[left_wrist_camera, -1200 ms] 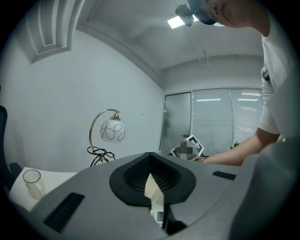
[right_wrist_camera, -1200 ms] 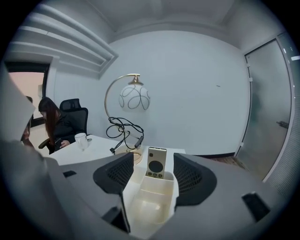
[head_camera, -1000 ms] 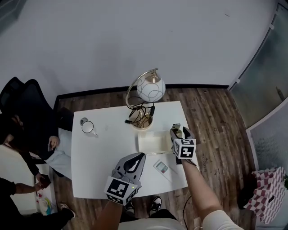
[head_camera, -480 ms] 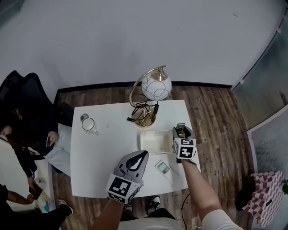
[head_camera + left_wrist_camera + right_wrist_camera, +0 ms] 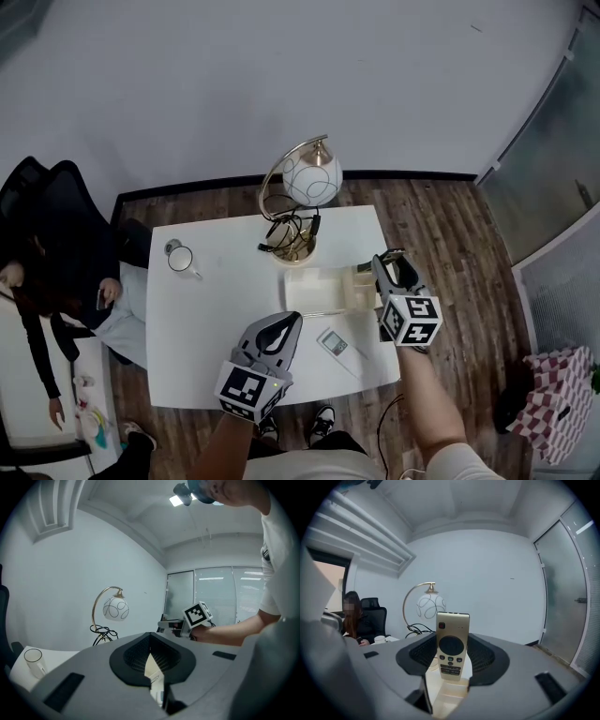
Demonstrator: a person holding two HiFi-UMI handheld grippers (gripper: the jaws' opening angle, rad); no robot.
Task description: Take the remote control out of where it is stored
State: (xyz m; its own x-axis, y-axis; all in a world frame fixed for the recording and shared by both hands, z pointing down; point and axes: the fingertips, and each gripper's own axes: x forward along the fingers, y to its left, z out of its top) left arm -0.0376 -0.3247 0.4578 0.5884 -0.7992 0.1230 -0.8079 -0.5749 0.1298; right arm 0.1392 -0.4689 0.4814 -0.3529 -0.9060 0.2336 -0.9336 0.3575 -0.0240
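1. Right gripper view: the right tongs [image 5: 452,639] have just been closing and are now gripping the remote control [image 5: 452,627], which is standing upright between the pads.
2. The left tongs [image 5: 150,644] are hovering low over the surface [image 5: 216,319], tips together, holding nothing.
3. The remote is hanging clear of the cream box [image 5: 319,289], near its right end.
4. A lamp [image 5: 305,183] is standing behind the box, and a mug [image 5: 180,260] is sitting well to the left.

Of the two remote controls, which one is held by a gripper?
The gold remote: it stands upright between the jaws of the right gripper, which have just closed on it. The white remote lies flat on the table, untouched.
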